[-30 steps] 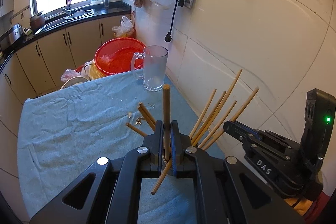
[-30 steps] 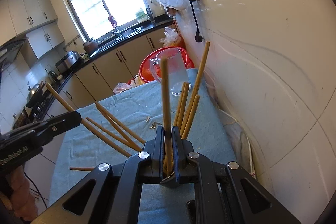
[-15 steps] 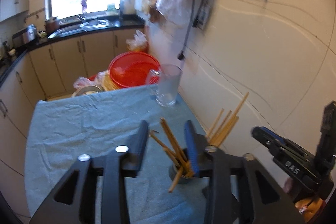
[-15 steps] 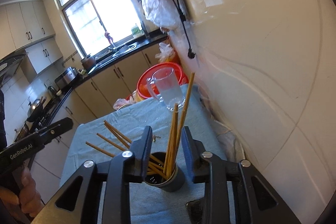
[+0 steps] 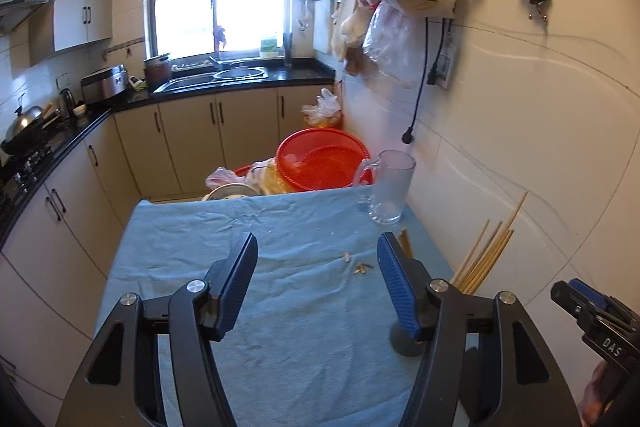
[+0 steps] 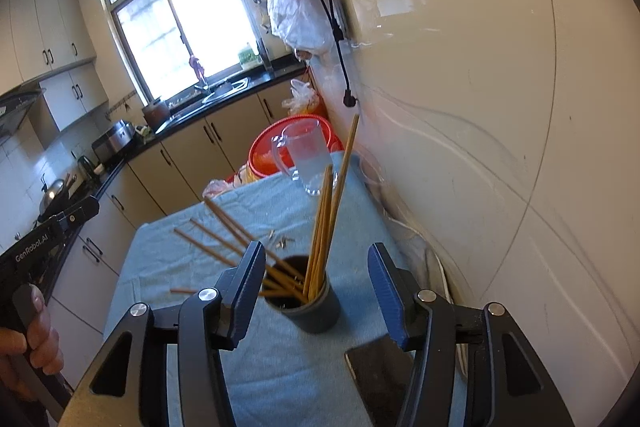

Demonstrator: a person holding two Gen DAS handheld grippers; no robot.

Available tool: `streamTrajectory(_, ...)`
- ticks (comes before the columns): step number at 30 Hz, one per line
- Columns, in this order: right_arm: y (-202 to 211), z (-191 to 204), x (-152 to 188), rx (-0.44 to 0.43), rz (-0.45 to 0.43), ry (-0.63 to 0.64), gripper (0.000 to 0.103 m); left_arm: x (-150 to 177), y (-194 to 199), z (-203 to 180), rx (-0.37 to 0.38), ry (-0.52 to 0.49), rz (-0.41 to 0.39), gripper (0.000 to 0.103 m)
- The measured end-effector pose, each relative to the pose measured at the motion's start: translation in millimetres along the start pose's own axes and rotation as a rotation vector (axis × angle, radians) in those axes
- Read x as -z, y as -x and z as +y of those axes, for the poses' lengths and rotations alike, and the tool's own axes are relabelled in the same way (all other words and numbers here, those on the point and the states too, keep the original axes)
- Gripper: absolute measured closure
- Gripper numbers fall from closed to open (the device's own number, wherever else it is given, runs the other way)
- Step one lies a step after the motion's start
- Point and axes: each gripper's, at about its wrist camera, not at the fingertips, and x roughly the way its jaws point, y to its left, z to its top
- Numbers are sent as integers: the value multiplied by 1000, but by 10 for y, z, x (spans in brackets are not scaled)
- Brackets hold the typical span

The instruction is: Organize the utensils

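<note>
Both the left gripper [image 5: 316, 287] and right gripper [image 6: 316, 291], jaws just opening, hold nothing as chopsticks [image 6: 326, 223] stand in a dark cup [image 6: 316, 311] on the blue cloth [image 5: 280, 327].

In the left wrist view, lower right, the dark grey round utensil cup [image 5: 404, 341] is mostly hidden behind a gripper finger, so the thin wooden chopsticks [image 5: 486, 259] show only their upper ends. The small pale scraps [image 5: 360, 267] on the blue-cloth desk [image 5: 304, 307] are too small to identify. In the right wrist view, bottom centre, the flat black rectangular object [image 6: 378, 373] is partly covered.
</note>
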Motion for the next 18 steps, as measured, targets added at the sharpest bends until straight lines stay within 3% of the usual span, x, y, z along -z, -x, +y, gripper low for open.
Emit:
streamTrajectory(4, 51, 72, 83, 9, 9, 7, 39, 106, 47, 66, -10, -17, 5, 39)
streamTrajectory(11, 207, 228, 320, 54, 23, 44, 34, 354, 131, 71, -4, -62, 26, 22)
streamTrajectory(18, 384, 295, 576, 117, 20, 85, 30, 727, 238, 3, 37, -142, 88, 11)
